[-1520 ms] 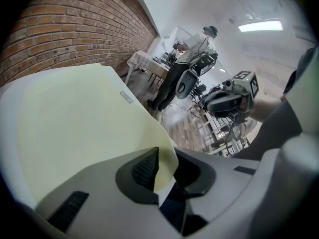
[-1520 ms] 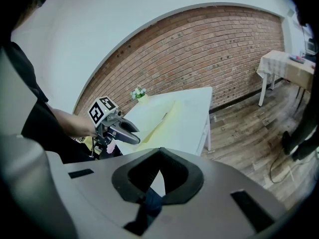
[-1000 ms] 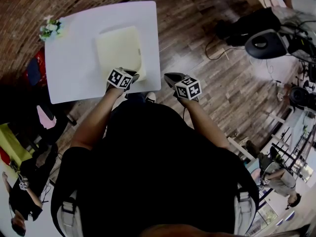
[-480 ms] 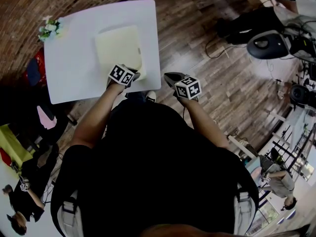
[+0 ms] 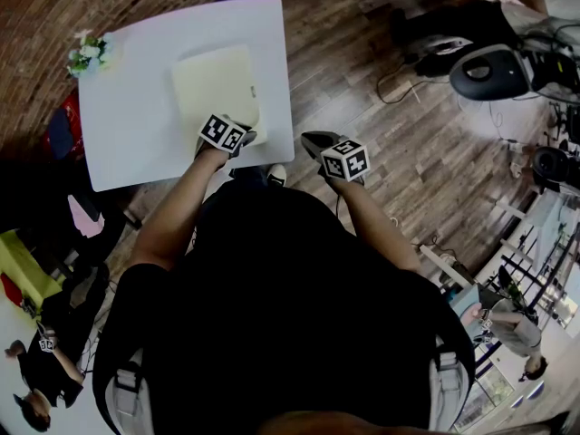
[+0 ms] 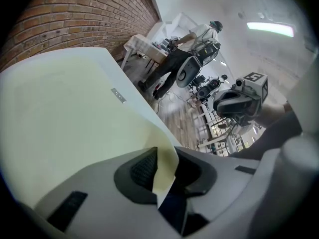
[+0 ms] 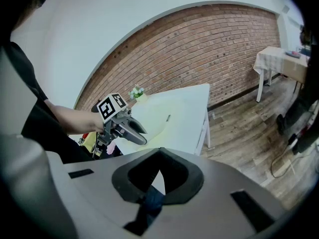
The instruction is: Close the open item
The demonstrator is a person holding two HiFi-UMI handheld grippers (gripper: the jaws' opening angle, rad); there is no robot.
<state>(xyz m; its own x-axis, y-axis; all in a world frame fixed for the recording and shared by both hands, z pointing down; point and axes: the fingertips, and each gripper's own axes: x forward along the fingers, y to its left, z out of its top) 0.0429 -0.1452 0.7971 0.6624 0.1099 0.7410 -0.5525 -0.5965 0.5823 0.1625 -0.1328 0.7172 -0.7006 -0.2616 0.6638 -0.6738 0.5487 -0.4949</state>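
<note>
Folder (image 5: 213,84): pale yellow, flat on the white table (image 5: 127,143), toward its right edge; we see its long axis running away from us.
Left gripper (image 6: 166,169): barely parted, pinching the folder's near corner, which curls up.
Right gripper (image 7: 159,156): closed, empty, over the wooden floor (image 5: 381,152) beside the table.
Flowers (image 5: 88,53): far left corner, well apart.

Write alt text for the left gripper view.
The left gripper pinches the lifted corner of a pale yellow cover that spreads out beyond it. A brick wall stands behind on the left, and the right gripper with its marker cube hangs at right.
</note>
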